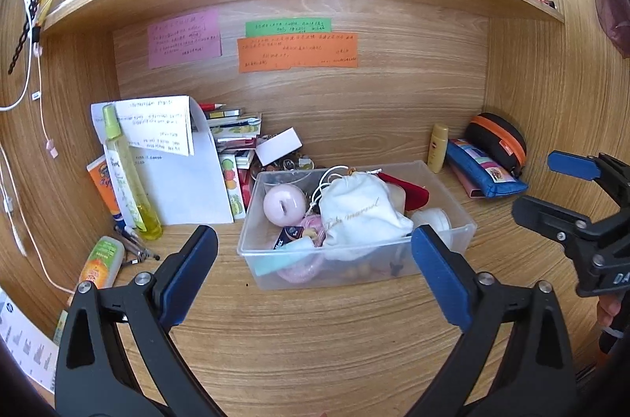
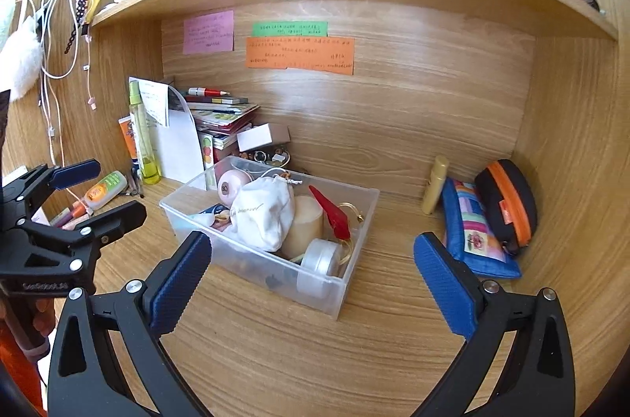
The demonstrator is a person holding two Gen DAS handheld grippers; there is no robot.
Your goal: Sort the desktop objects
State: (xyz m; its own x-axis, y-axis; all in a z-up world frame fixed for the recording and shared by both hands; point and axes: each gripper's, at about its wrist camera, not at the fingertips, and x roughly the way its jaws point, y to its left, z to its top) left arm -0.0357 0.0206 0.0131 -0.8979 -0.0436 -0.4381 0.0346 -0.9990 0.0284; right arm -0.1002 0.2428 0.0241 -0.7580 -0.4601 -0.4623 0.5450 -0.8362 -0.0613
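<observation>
Standing on the wooden desk, a clear plastic box sits near the middle of the alcove, packed with small items: a white drawstring pouch, a pink ball, a round translucent tin, a cream cylinder and a red pointed ornament.

Left gripper: jaws spread wide, nothing between the blue pads, tips just short of the box's near wall. Right gripper: likewise wide and empty, facing the box's near right corner. Neither tool touches the box.

Against the left wall lean a tall yellow-green spray bottle and an orange tube, with white paper sheets behind them. An orange-labelled tube lies flat on the desk nearby. A stack of booklets sits behind the box.

At the right rear, a small yellow bottle stands upright, beside a blue patchwork pencil case and a black pouch with an orange zip.

3 coloured notes are stuck on the back panel: pink, green, orange.
</observation>
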